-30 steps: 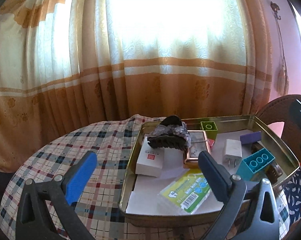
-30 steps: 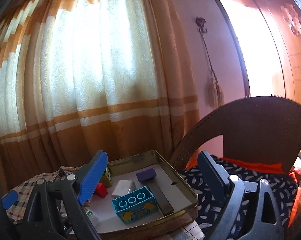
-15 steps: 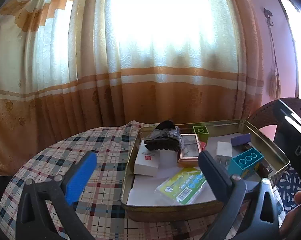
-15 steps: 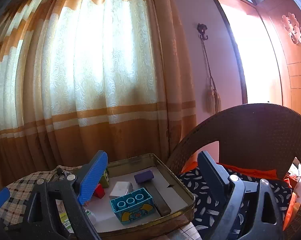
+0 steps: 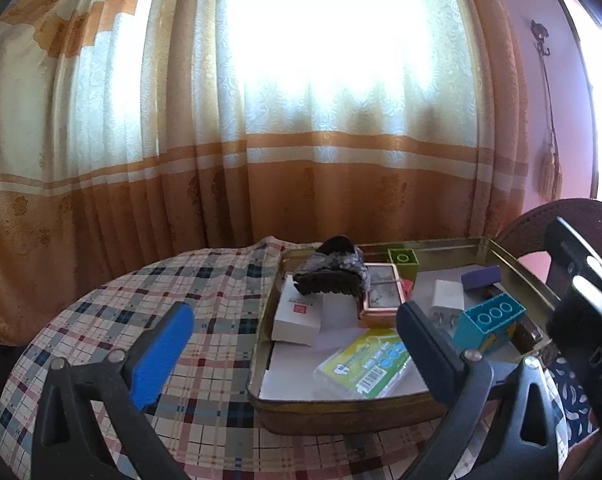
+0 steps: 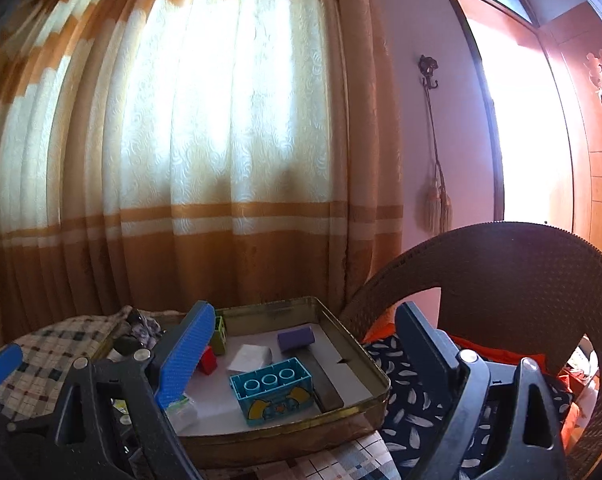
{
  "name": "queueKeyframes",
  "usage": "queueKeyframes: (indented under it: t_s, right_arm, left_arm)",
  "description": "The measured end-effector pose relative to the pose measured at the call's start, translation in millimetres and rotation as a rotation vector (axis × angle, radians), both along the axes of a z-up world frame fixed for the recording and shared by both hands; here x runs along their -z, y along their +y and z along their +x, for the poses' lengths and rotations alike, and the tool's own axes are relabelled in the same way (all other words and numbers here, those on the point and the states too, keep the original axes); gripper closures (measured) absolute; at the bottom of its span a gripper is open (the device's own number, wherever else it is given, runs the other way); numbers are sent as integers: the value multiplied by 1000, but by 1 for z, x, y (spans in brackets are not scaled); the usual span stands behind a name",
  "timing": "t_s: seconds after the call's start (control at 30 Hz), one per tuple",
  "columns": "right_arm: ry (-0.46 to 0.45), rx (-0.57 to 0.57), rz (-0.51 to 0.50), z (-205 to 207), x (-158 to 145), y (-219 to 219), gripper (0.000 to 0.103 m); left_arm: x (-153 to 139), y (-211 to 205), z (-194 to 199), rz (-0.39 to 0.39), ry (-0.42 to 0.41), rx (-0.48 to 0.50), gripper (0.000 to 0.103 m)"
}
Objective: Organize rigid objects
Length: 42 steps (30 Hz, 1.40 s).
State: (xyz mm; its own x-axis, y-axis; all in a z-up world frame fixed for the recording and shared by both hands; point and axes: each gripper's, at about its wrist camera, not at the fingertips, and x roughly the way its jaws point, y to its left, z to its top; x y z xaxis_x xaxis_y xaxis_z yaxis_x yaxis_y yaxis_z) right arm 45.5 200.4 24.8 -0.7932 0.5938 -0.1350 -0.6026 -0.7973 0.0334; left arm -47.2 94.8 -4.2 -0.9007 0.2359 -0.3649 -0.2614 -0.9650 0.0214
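Showing "DAS", right tongs (image 5: 597, 344), barcoded packet (image 5: 365, 364)

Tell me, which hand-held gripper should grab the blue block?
Probably the right hand-held gripper: it is open, and the blue block lies just ahead between its fingers, nearer than in the left view.

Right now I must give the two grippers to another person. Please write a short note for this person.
Left gripper: open, empty, before the tin's near edge.
Right gripper: open, empty, at the tin's right side.
All things lie in the metal tin on the checked tablecloth: white box, hair claw, framed mirror, green block, white charger, purple block, teal brick, green packet.
Done: nothing visibly taken out.
Left: the whole sorting.
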Motion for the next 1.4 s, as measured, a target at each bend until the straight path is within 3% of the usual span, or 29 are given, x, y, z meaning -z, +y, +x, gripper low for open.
queueKeyframes:
  t_s: [0.83, 1.4]
  right_arm:
    - [90, -14, -28, 17, -1, 2, 6]
    - [103, -12, -41, 21, 0, 4, 6]
  left_arm:
    - [-4, 2, 13, -42, 62, -37, 0]
    - [-4, 3, 17, -59, 79, -55, 0]
